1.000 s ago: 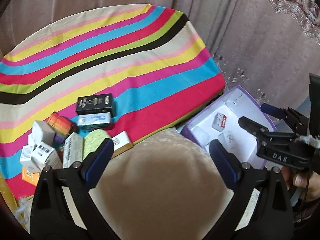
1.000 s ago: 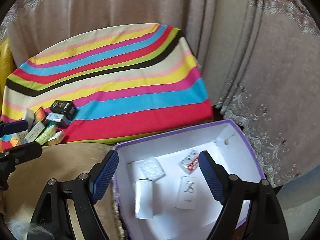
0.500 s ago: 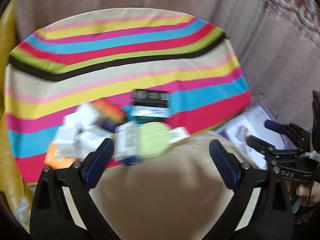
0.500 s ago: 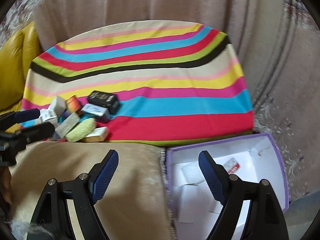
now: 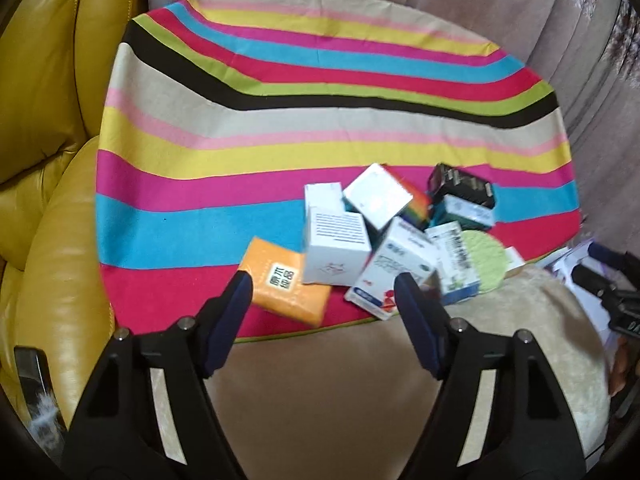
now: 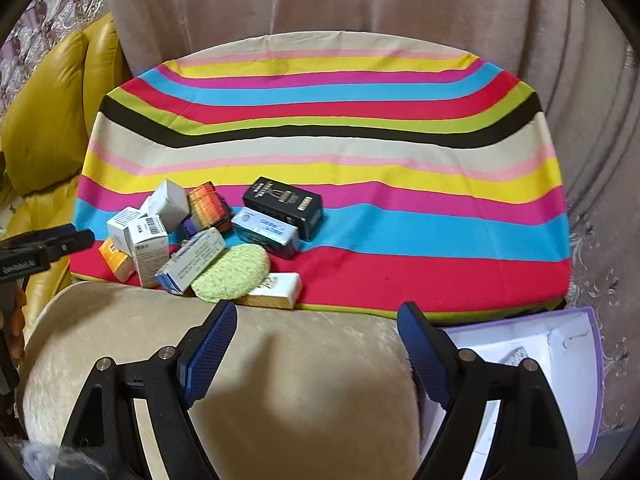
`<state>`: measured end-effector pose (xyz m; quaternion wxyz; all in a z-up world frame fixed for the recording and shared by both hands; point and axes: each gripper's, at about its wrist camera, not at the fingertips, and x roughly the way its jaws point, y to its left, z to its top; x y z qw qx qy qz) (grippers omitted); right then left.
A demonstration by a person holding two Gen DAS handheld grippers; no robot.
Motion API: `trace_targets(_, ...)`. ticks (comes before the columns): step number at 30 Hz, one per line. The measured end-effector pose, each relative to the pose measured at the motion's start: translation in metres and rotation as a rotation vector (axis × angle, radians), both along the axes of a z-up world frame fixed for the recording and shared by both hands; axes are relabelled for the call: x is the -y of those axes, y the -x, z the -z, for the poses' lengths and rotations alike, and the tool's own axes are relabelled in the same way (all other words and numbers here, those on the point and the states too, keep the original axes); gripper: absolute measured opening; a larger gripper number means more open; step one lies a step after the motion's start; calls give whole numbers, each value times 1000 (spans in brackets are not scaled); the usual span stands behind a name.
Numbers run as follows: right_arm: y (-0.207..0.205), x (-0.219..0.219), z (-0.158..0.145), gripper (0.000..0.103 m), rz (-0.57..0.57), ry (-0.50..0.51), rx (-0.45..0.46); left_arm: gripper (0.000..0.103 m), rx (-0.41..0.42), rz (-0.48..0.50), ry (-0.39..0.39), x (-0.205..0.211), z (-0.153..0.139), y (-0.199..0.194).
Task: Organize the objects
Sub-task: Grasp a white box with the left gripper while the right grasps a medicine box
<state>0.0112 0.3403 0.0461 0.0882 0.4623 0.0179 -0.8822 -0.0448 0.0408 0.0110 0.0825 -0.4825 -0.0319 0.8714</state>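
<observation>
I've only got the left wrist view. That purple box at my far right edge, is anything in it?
Observer: Yes, the purple box holds a small patterned packet, partly hidden by a finger.
Operator: Are the right fingers holding anything?
Observer: No, the right gripper is open, empty, above the beige cushion.
Operator: What's poking out beside the green pad?
Observer: A gold-and-white carton lying against the green pad.

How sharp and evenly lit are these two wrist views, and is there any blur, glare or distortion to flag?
Left wrist view: the pile of boxes is softly motion-blurred, print hard to read; glare on the yellow leather seat; fisheye bends the striped cloth.
Right wrist view: sharper, barcodes on the boxes legible; the purple-rimmed box is washed out white; a shadow falls across the beige cushion; dark corner vignette.
</observation>
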Motion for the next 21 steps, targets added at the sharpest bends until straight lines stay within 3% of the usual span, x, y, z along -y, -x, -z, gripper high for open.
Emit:
trace_targets(13, 14, 57, 10, 84, -120, 10, 52, 67, 65, 59, 52, -17, 26, 39)
trace_targets(15, 15, 67, 12, 84, -143, 3, 61, 65, 69, 62, 51, -19, 28, 43)
trace_targets(19, 17, 86, 14, 84, -180, -17, 68, 49, 85, 76, 31, -19, 36, 49)
trace_targets(21, 19, 96, 17, 84, -196, -39, 74, 49, 82, 76, 11, -17, 38, 49)
